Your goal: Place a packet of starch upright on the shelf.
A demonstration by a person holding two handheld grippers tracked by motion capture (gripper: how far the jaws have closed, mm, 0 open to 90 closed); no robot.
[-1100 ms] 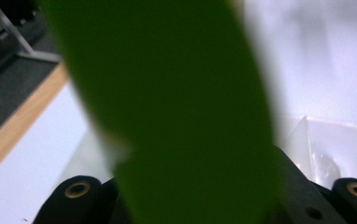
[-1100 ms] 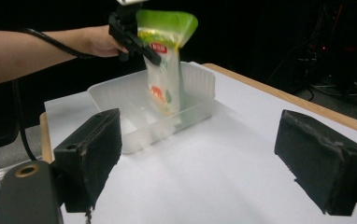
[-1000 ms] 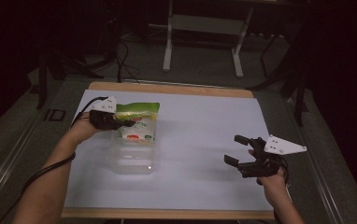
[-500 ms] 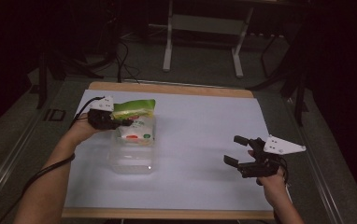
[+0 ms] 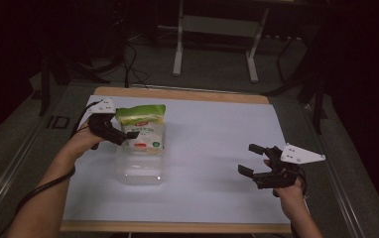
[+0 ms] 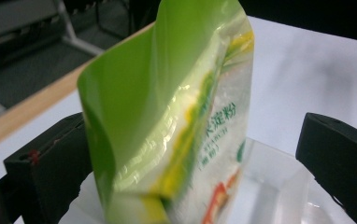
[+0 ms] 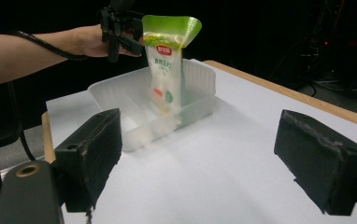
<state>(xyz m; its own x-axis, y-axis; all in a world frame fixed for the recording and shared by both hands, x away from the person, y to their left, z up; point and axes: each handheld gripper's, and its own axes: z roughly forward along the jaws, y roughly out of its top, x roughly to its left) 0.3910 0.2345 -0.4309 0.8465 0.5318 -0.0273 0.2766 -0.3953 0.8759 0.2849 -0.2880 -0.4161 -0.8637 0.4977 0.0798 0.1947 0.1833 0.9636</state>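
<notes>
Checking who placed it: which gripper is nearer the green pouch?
Left. The left gripper is right at the green pouch, jaws just opened around its top; the right gripper waits open, far across the table.

My left tool (image 5: 128, 135) has just opened its jaws around the top of the green starch pouch (image 5: 142, 130), which stands in the clear plastic tub (image 5: 140, 171) on the white surface (image 5: 212, 148). My right tool (image 5: 254, 161) hovers open, well apart.

A white sheet (image 5: 212, 148) covers the wooden table (image 5: 177, 94); a metal stand (image 5: 215, 29) rises behind.
</notes>
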